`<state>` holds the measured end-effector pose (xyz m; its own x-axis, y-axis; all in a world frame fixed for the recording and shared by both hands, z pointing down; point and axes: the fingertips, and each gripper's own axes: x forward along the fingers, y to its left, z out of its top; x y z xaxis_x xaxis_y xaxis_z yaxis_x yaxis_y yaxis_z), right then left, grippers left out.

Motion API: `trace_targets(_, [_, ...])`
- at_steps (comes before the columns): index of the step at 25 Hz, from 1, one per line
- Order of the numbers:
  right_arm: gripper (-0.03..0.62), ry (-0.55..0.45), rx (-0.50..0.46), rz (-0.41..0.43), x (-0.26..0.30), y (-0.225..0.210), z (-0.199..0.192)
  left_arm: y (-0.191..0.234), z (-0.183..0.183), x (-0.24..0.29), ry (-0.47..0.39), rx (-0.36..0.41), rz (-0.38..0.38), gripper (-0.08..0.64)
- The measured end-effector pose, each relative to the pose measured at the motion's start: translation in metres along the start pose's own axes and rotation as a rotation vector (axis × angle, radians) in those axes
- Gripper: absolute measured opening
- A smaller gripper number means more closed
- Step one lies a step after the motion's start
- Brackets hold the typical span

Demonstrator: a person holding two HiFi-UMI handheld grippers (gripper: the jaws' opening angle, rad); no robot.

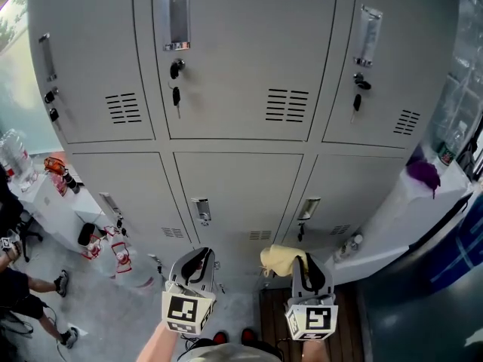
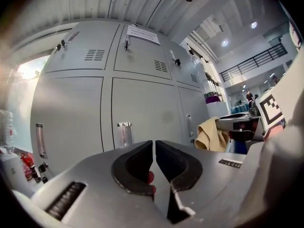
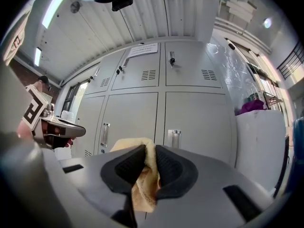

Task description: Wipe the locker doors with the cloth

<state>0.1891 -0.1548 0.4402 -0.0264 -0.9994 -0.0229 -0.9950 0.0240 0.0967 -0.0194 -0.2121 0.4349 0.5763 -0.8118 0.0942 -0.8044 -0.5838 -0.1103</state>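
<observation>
Cloth (image 3: pixel 142 184) pinched in right tongs (image 3: pixel 150 148), lengthwise along them

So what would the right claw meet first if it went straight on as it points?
Probably the lower middle locker door, near its right edge, with the cloth touching first; nothing seems between, but depth is unclear.

Floor (image 1: pixel 113 308): grey, smooth. Bank of lockers (image 1: pixel 241 194) stands directly on it. Dark slatted wooden mat (image 1: pixel 273 324) lies at the locker foot, right of centre, with red shoe toes (image 1: pixel 219 338) just beside its left edge. Left side: white surface (image 1: pixel 64 210) against the lockers, carrying a clear bottle (image 1: pixel 15 157) and an orange-red item (image 1: pixel 54 164). Red-and-white containers (image 1: pixel 121 256) sit low beside it. Right side: white surface (image 1: pixel 392 217) carrying a purple object (image 1: pixel 423 174)
</observation>
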Motion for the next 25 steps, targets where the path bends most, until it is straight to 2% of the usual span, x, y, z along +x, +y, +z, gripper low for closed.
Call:
trace_targets(10, [0.075, 0.024, 0.02, 0.01, -0.024, 0.016, -0.015, 0.002, -0.007, -0.019, 0.007, -0.01, 0.017, 0.04])
trace_targets(25, [0.074, 0.021, 0.02, -0.012, -0.027, 0.014, -0.007, -0.003, -0.007, -0.023, 0.008, -0.008, 0.01, 0.04])
